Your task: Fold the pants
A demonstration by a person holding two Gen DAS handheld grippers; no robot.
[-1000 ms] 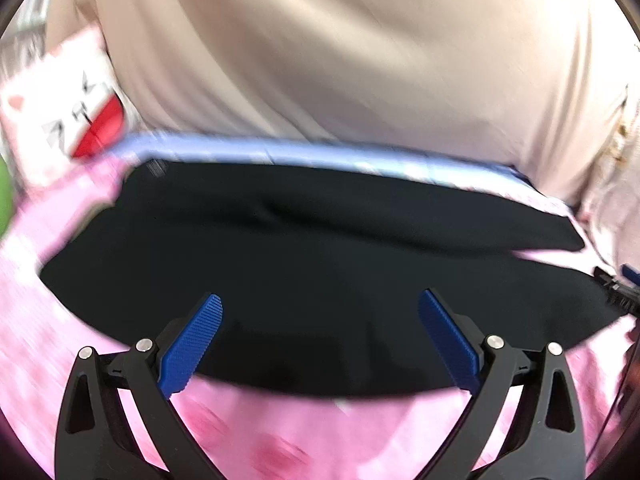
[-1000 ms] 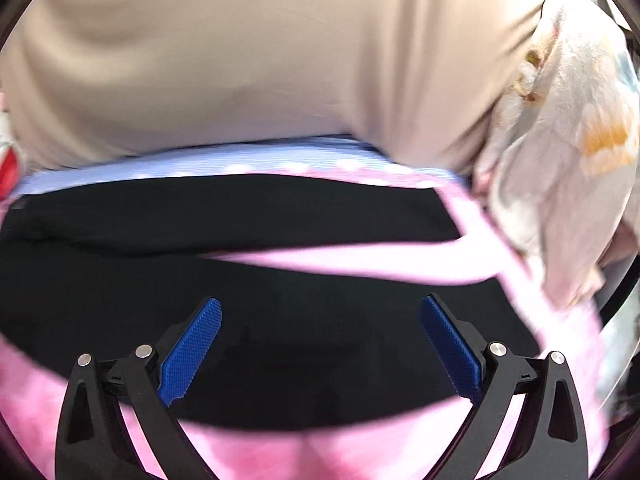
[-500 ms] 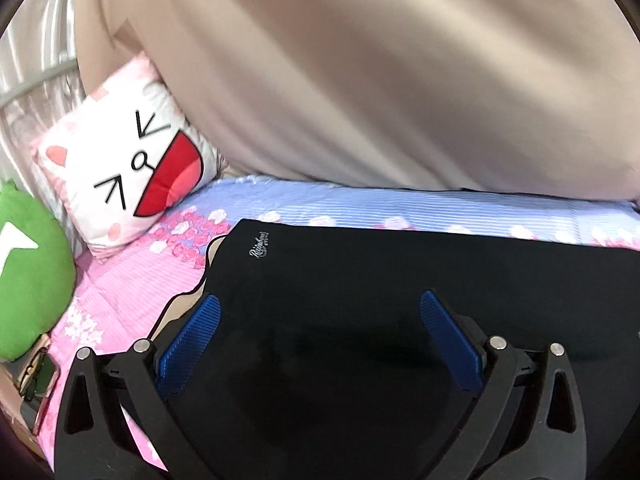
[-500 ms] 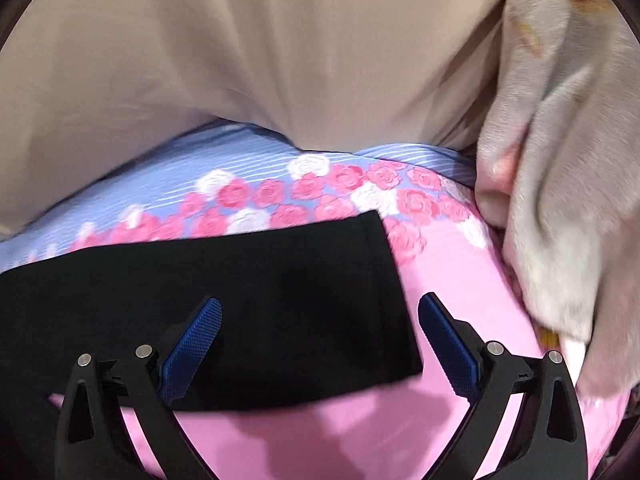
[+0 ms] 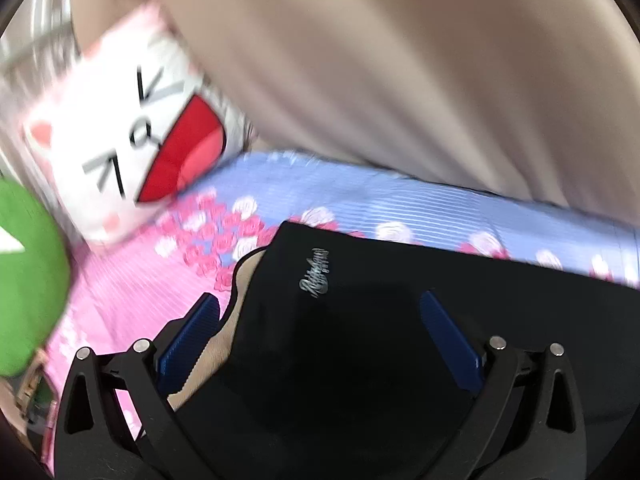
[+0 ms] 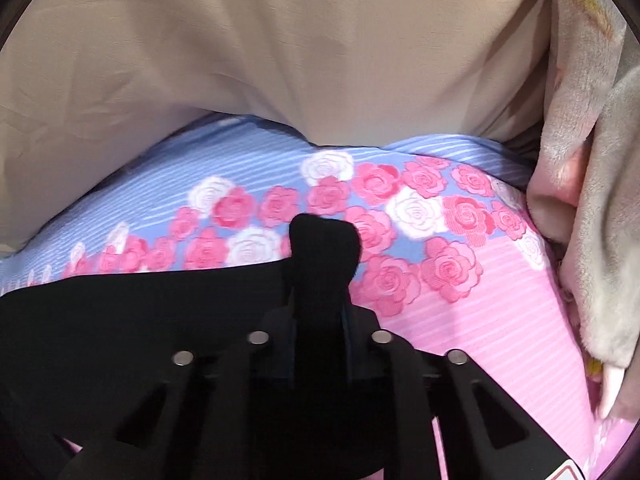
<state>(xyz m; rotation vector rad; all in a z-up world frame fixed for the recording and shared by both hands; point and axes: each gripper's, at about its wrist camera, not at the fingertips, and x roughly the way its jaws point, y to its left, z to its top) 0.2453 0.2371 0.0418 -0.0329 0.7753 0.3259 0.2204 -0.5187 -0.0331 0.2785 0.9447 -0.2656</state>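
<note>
On the floral bedsheet [image 6: 460, 320] lie the black pants [image 5: 400, 340]. Right gripper [image 6: 320, 316]: jaws have just closed, pinching a pants corner. Left gripper [image 5: 320, 332]: fingers wide above the waistband, beside a cat pillow [image 5: 132, 152].

Your left wrist view smeared with motion blur, worst at upper left, your right wrist view sharper, soft even indoor light, black pants [image 6: 120, 312] swallowing detail, fisheye corners dark.
</note>
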